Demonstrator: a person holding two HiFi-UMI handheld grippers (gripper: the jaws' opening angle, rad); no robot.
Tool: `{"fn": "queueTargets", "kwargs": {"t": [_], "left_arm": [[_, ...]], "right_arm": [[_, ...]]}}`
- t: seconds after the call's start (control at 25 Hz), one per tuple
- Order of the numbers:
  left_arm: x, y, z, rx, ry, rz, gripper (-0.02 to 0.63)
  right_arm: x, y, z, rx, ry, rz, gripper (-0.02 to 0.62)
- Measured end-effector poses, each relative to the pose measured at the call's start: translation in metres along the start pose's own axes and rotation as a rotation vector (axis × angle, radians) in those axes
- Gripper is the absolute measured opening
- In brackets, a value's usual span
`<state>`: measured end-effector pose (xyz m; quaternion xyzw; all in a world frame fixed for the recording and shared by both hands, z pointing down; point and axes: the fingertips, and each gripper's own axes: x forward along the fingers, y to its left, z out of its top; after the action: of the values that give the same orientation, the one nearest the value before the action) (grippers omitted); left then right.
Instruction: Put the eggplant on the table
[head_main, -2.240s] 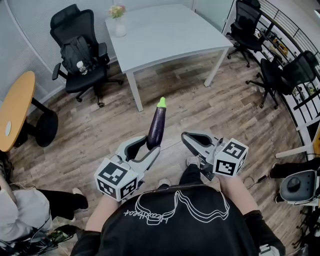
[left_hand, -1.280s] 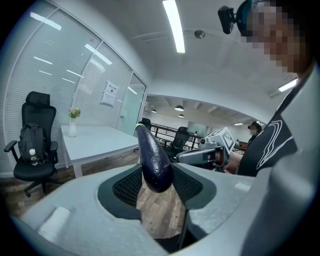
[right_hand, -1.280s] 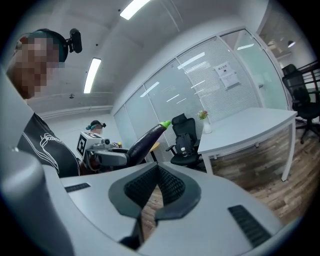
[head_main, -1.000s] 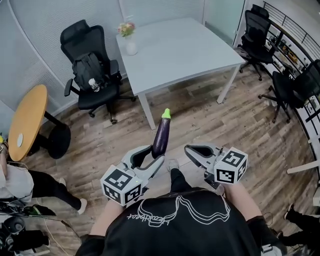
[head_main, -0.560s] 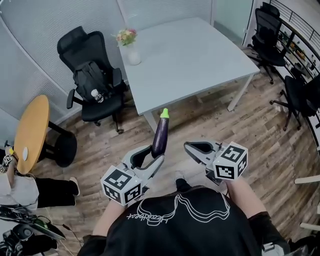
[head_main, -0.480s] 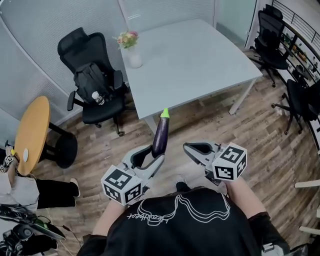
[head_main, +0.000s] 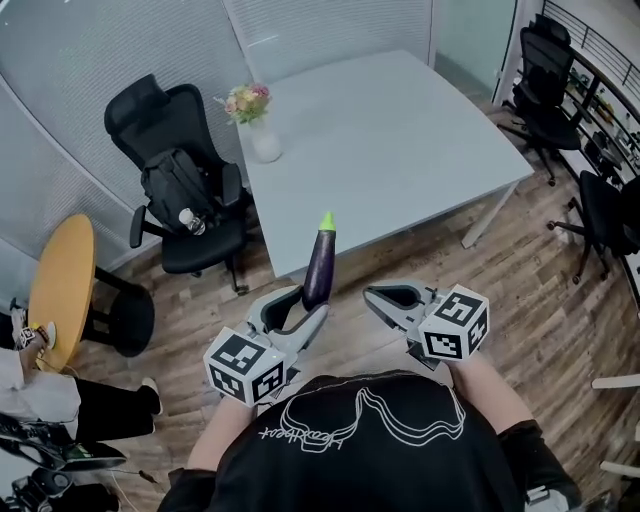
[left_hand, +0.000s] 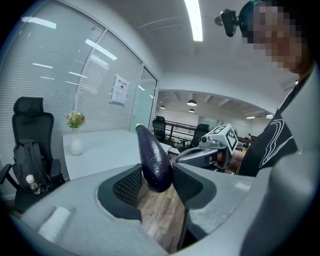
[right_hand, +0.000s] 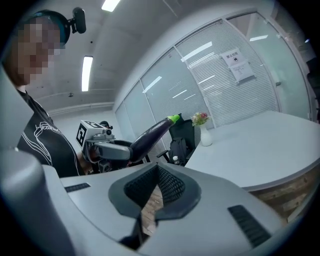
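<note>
A dark purple eggplant with a green stem stands nearly upright in my left gripper, which is shut on its lower end. In the left gripper view the eggplant sits pinched between the two dark pads. My right gripper hovers beside it on the right, shut with nothing in it; its pads meet at the tips. The light grey table lies just ahead, its near edge right behind the eggplant's tip. From the right gripper view I see the eggplant slanting up out of the left gripper.
A white vase of flowers stands at the table's left corner. A black office chair with a backpack is left of the table, a round wooden table further left. More black chairs stand at right. A seated person's leg shows at lower left.
Both grippers have travelled forward toward the grey table, the eggplant still gripped upright in the left one. The table's near edge now lies much closer to the eggplant's tip.
</note>
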<state>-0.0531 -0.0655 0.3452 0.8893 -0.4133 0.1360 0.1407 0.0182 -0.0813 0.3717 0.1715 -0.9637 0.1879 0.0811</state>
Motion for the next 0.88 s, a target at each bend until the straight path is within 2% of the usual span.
{"fn": "queueTargets", "kwargs": {"t": [0.16, 0.32, 0.56, 0.72, 0.88], "left_arm": [[0.013, 0.02, 0.0, 0.033, 0.009, 0.009, 0.195], [0.029, 0.051, -0.001, 0.027, 0.017, -0.004, 0.195], [0.063, 0.108, 0.001, -0.015, 0.041, -0.021, 0.195], [0.088, 0.144, 0.0, -0.072, 0.061, -0.041, 0.195], [0.112, 0.174, -0.004, -0.08, 0.102, -0.051, 0.195]], "right_arm": [[0.013, -0.017, 0.005, 0.013, 0.0, -0.01, 0.006], [0.034, -0.037, 0.007, 0.025, 0.016, -0.027, 0.006], [0.069, -0.077, 0.014, 0.077, 0.039, -0.048, 0.006], [0.093, -0.106, 0.018, 0.104, 0.054, -0.065, 0.006], [0.11, -0.133, 0.019, 0.15, 0.047, -0.083, 0.006]]}}
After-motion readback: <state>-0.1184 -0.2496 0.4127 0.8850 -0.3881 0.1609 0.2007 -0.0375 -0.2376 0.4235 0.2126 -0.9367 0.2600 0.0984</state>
